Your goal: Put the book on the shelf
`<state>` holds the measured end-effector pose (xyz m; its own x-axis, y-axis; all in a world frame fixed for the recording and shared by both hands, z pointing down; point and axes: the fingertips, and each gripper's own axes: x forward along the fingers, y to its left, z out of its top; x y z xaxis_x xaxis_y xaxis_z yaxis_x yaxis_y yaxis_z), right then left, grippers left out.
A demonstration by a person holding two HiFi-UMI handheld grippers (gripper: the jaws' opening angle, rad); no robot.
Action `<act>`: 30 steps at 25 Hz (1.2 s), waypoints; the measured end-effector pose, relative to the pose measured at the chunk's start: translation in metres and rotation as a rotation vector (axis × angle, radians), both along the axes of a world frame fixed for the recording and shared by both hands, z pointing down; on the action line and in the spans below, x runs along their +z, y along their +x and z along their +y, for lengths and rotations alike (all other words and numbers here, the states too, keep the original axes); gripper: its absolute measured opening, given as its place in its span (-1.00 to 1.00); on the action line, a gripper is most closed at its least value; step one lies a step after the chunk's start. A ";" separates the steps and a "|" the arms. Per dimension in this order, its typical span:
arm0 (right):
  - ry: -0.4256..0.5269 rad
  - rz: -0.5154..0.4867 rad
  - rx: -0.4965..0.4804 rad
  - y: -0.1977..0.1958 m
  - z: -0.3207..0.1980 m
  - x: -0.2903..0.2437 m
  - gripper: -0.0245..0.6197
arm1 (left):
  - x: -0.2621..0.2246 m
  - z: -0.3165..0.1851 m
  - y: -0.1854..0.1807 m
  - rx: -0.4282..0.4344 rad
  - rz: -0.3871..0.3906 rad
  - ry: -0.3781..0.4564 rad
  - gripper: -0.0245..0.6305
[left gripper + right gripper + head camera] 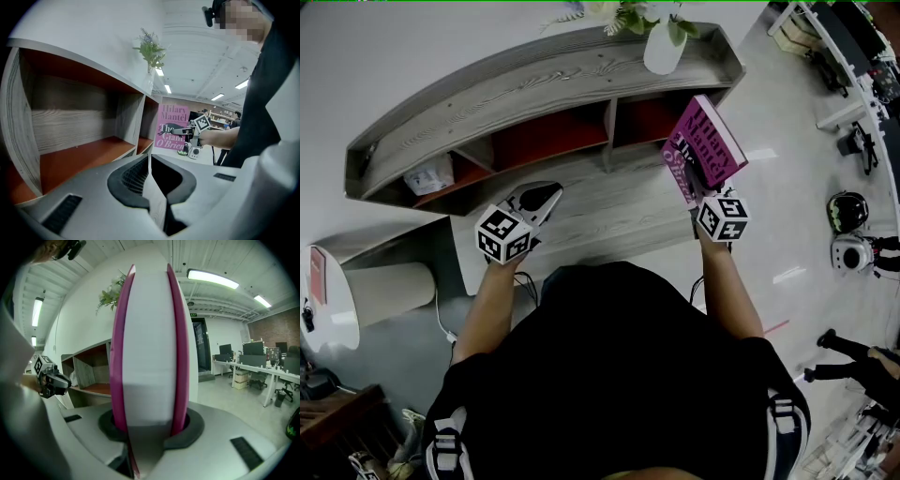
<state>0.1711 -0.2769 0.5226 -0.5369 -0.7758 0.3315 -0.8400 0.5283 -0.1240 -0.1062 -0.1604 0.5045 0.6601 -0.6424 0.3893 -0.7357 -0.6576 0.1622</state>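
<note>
While the pink book (705, 150) stood upright in the right gripper (698, 192), its jaws were part-way open and clamped on the lower edge, one pad on each cover. In the right gripper view the white page block (150, 333) faced the camera between the two pink covers, filling the gap between the pads.

Seen from the head view, the book was at about 1 o'clock from the person's body, in the air just in front of the right end of the grey wooden shelf (534, 84). Its top corner overlapped the mouth of the right-hand compartment (645, 120), but I could not tell if it touched the shelf's edge. The middle compartment (546, 142) at 12 o'clock showed a bare red back between its two dividers. The left compartment at 10 o'clock held a small white packet (428, 175).

A white vase (664, 47) with a green plant (628, 14) stood on the shelf top, above the right compartment and close to the front edge. Below the compartments a grey ledge (609, 211) ran out toward the person.

The left gripper (539, 199) hung over that ledge at 11 o'clock, its jaws together with nothing between them, well apart from the book. Pale floor (787, 206) lay at 3 o'clock, past the shelf's right end, with desks (248, 366) further off.
</note>
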 end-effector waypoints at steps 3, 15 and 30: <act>-0.001 0.002 0.000 -0.002 -0.004 0.001 -0.46 | 0.002 -0.002 -0.003 -0.003 0.002 -0.004 -0.86; -0.001 0.010 -0.010 -0.016 -0.016 0.005 -0.46 | 0.010 -0.013 -0.005 0.012 0.005 -0.018 -0.86; 0.007 0.009 0.005 -0.025 -0.035 0.007 -0.46 | 0.017 -0.013 -0.012 0.010 0.005 -0.039 -0.86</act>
